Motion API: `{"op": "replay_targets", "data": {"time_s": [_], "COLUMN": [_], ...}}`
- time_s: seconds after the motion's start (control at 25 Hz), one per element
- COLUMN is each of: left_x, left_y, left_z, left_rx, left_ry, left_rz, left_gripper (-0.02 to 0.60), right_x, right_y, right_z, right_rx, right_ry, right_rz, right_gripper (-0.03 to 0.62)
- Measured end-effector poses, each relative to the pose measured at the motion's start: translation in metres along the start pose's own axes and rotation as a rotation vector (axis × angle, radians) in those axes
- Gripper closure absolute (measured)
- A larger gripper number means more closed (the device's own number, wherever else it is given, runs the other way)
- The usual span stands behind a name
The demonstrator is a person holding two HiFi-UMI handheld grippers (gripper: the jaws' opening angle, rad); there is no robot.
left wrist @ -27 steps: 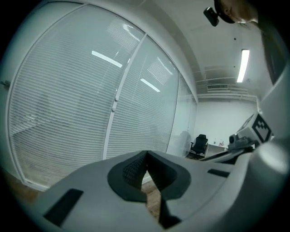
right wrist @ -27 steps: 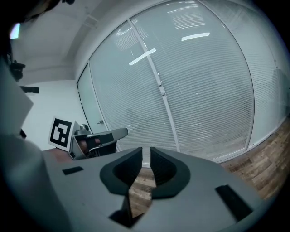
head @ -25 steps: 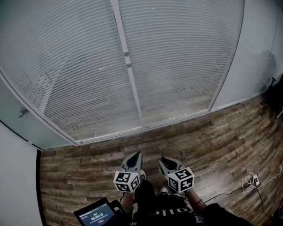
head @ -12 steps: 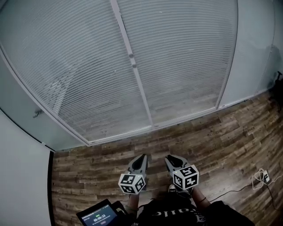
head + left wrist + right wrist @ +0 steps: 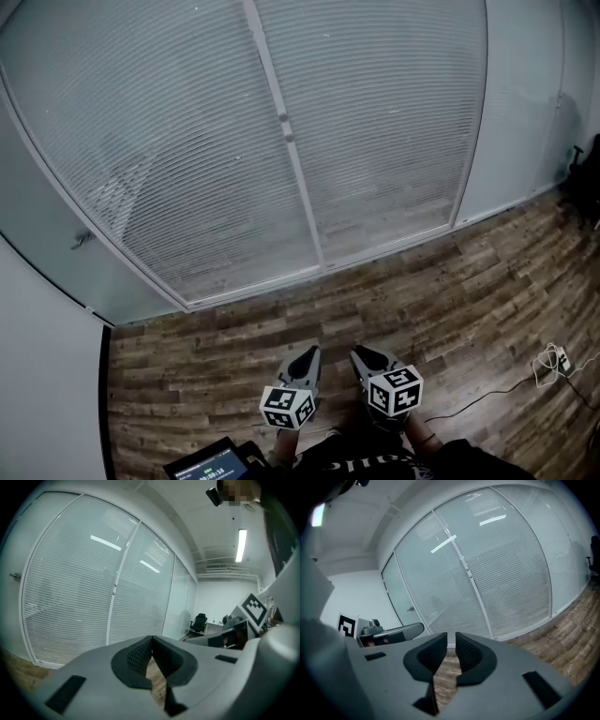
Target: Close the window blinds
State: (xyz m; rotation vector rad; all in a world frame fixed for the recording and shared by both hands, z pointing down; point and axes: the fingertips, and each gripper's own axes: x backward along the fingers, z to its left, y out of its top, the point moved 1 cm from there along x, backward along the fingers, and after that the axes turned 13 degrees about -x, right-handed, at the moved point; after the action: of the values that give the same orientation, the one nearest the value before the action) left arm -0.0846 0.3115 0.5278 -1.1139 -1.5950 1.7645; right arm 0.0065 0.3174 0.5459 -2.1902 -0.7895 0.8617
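Note:
The window blinds [image 5: 187, 141] hang behind a glass wall in two wide panels split by a white mullion [image 5: 292, 169], which carries a small knob [image 5: 284, 120]. Their slats look nearly flat, with dim shapes showing through. Both grippers are held low over the wood floor, apart from the glass and pointing at it. My left gripper [image 5: 307, 358] is shut and empty; its jaws meet at the tip in the left gripper view [image 5: 151, 639]. My right gripper [image 5: 363, 357] holds nothing, and a narrow gap shows between its jaws [image 5: 451, 637]. The blinds also fill both gripper views [image 5: 70, 597] [image 5: 506, 573].
A glass door with a handle [image 5: 82, 238] stands left of the blinds. A screen device [image 5: 208, 464] sits at the bottom edge. A cable and power strip [image 5: 555, 360] lie on the floor at right. An office chair [image 5: 199, 620] stands farther along the wall.
Both grippers sit lower and slightly further right in the head view. The door handle and mullion have shifted right in the picture. The jaws look the same.

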Motion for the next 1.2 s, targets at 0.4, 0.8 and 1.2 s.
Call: {"op": "replay_targets", "data": {"time_s": [0.4, 0.8, 1.2], "left_x": [0.063, 0.090, 0.090], "left_y": [-0.016, -0.029, -0.028], "left_z": [-0.025, -0.026, -0.031], "left_rx": [-0.014, 0.025, 0.008], "left_ry": [-0.059, -0.049, -0.054], "left_rz": [-0.018, -0.022, -0.031], "left_gripper": [0.577, 0.577, 0.577], "right_x": [0.031, 0.043, 0.054], "right_y": [-0.048, -0.074, -0.074], "right_z": [0.039, 0.056, 0.049], "right_rx": [0.014, 0.031, 0.037], "right_ry": [-0.032, -0.043, -0.060], "right_rz": [-0.007, 0.018, -0.003], "right_gripper": [0.528, 0.528, 0.528]}}
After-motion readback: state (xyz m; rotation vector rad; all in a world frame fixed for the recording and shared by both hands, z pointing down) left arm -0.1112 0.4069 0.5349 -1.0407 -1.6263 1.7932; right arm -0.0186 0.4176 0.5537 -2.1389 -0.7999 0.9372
